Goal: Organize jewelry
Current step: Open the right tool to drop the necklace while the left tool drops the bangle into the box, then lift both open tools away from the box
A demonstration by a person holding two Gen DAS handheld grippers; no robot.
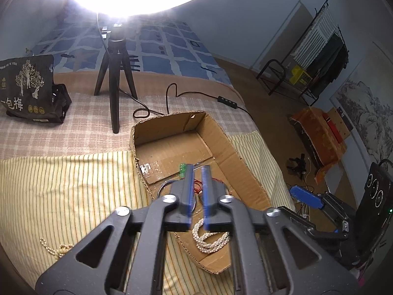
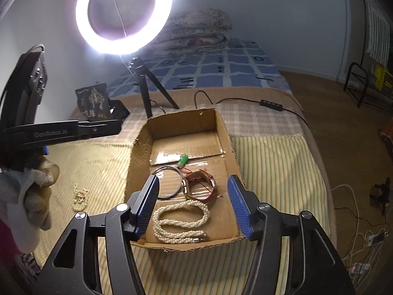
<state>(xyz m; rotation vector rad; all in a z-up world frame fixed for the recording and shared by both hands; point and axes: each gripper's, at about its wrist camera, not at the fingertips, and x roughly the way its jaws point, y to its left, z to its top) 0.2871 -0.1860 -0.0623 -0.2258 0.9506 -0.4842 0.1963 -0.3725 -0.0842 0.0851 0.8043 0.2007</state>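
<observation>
Clearly "GenRobot.AI" on left gripper (image 2: 73, 130) (white lettering)

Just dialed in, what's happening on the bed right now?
A person is sorting jewelry into a cardboard box on the bed, a gripper in each hand. A white pearl necklace, a dark bangle, a red-strapped watch and a green pendant lie in the box. Both the left gripper and the right gripper hang open over it, holding nothing. A small bead strand still lies outside on the striped cloth.
</observation>
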